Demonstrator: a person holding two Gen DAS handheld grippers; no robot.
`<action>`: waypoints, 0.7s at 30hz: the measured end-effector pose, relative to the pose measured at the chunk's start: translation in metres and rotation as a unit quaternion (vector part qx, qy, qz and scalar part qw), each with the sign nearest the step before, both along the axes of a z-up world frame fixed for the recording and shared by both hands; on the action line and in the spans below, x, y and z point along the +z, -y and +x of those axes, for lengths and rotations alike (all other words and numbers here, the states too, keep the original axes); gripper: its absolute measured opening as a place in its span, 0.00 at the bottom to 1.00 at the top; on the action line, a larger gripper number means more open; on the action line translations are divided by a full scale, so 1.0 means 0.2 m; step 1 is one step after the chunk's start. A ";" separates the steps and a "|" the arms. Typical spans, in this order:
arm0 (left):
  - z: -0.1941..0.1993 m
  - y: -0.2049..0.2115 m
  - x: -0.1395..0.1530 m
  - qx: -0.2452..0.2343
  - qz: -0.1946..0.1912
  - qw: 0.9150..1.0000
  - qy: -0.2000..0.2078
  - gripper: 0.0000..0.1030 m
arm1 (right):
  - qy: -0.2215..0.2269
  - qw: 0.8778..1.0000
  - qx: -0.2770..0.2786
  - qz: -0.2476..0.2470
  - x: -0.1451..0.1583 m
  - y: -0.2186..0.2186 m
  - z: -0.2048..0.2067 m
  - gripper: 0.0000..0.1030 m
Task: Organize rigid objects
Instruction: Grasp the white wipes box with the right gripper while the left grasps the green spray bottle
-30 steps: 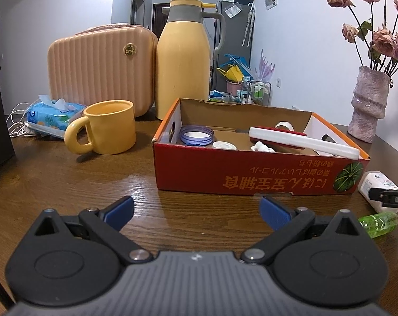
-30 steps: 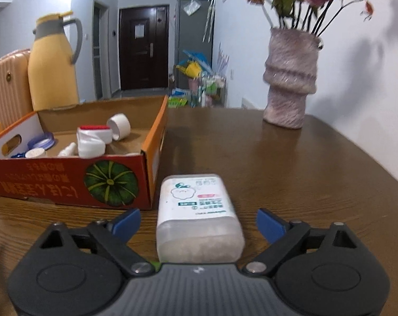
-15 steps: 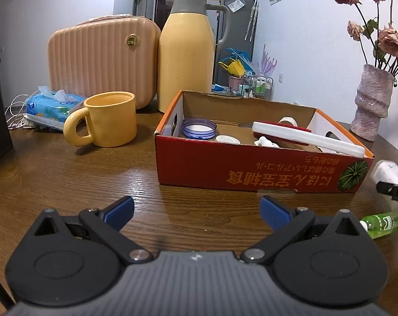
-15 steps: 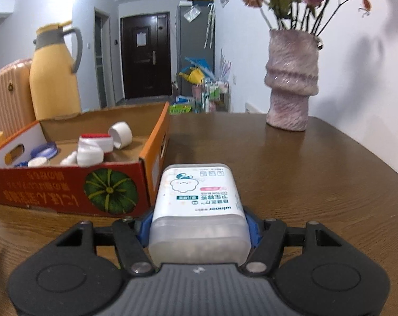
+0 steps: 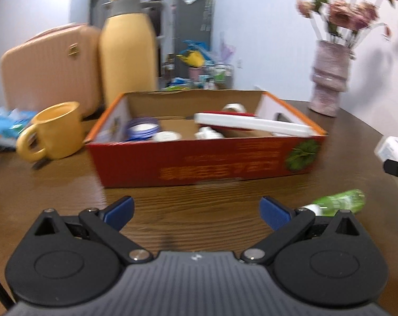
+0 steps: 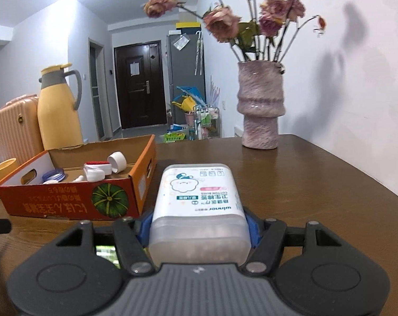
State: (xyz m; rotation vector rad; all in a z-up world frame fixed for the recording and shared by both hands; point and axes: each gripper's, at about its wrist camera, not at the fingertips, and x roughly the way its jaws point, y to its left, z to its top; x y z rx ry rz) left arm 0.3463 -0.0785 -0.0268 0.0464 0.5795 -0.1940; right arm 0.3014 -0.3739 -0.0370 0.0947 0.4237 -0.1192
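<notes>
Your right gripper (image 6: 199, 226) is closed on the white plastic box (image 6: 199, 202): the blue pads (image 6: 144, 227) press on its two sides, and the printed label faces up. You hold it above the brown table (image 6: 304, 184), just to the right of the red cardboard box (image 6: 75, 205), near the corner with the green pumpkin picture. In the left view the same white box shows at the far right edge, with a black part of your right gripper under it.

Your left gripper (image 5: 197, 209) is wide open. Its two blue pads (image 5: 119, 209) stand far apart and nothing is between them, only the table surface. It points at the long front wall of the cardboard box. A small green bottle (image 5: 338, 201) lies on its side on the table, just beside the right finger of this gripper.

Inside the cardboard box you see a long white and red thing (image 5: 251, 123) lying slanted, a round blue lid (image 5: 142, 129) and some small white caps (image 6: 117, 162).

Left of the cardboard box stands a yellow mug (image 5: 55, 131). Behind it are a tall yellow jug (image 5: 127, 60) and a peach case (image 5: 48, 65). A pink vase (image 6: 260, 108) with dried flowers stands near the wall, well apart from the box.
</notes>
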 end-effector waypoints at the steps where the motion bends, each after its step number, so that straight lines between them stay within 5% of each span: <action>1: 0.00 0.06 0.00 -0.007 0.008 1.000 0.002 1.00 | 0.002 1.000 -0.002 0.002 0.00 0.01 -0.03 0.63; 11: -0.02 0.45 -0.06 -0.101 0.014 0.994 -0.030 1.00 | 0.019 1.000 -0.016 0.018 -0.07 0.08 -0.20 0.63; 21: 0.00 0.71 -0.14 -0.154 0.083 0.985 -0.007 1.00 | 0.027 0.998 -0.037 0.037 -0.07 0.12 -0.20 0.63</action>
